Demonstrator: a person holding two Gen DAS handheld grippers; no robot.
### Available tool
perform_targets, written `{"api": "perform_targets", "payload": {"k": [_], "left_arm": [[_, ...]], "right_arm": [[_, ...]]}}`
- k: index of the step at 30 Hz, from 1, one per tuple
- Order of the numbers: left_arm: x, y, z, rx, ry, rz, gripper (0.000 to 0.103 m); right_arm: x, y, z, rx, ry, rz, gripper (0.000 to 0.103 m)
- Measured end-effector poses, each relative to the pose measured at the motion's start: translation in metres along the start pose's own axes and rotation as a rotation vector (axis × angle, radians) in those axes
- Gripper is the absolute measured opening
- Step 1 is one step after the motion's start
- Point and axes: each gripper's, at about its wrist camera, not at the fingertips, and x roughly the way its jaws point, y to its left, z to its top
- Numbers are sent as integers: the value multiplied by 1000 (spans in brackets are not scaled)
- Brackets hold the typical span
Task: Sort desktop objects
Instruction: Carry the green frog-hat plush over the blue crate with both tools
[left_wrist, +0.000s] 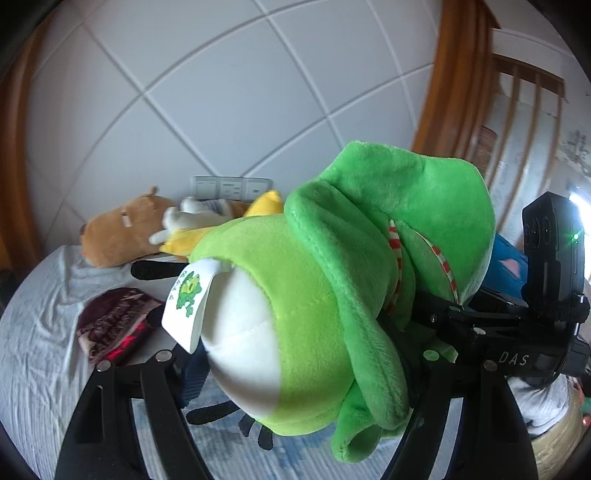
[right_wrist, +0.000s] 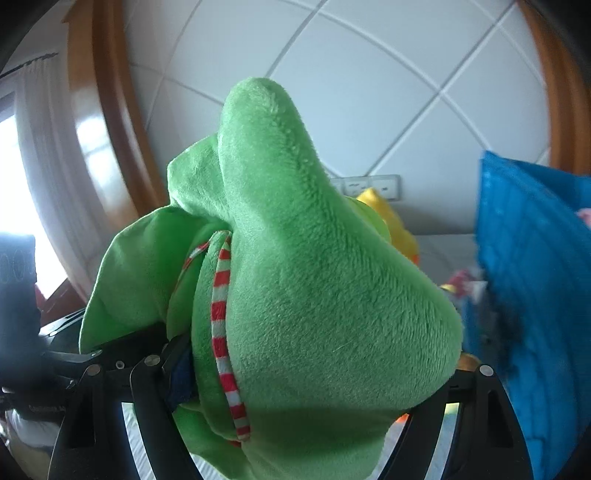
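A green frog plush (left_wrist: 314, 295) with a white belly, a white tag and red-and-white striped trim fills both views. My left gripper (left_wrist: 295, 373) is shut on it at its lower body and holds it above the bed. My right gripper (right_wrist: 306, 369) is shut on the same frog plush (right_wrist: 314, 295) near its striped collar. The right gripper's black body (left_wrist: 517, 332) shows at the right of the left wrist view. The fingertips of both grippers are hidden by the plush.
A brown plush (left_wrist: 122, 232), a white toy (left_wrist: 188, 218) and a yellow toy (left_wrist: 266, 205) lie at the back of the grey sheet (left_wrist: 37, 350). A dark knitted hat (left_wrist: 114, 325) lies at left. A blue bag (right_wrist: 535, 295) stands at right. The wall is tiled.
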Motion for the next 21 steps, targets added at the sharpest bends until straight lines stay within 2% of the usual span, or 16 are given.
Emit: {"api": "perform_targets", "payload": {"k": [3, 6, 10, 13, 21], "left_arm": [[-3, -23, 4, 28, -1, -32, 79], [-3, -47, 13, 62, -14, -63, 79], [-3, -95, 31, 108, -39, -97, 79], [6, -137, 49, 152, -63, -121, 79], [61, -278, 100, 207, -131, -201, 79]], "right_arm": [[-9, 4, -15, 16, -12, -34, 81], [-40, 0, -10, 36, -40, -65, 81], [-66, -41, 0, 49, -89, -100, 81], [-85, -89, 16, 51, -133, -128, 81], [-163, -208, 53, 49, -246, -207, 81]]}}
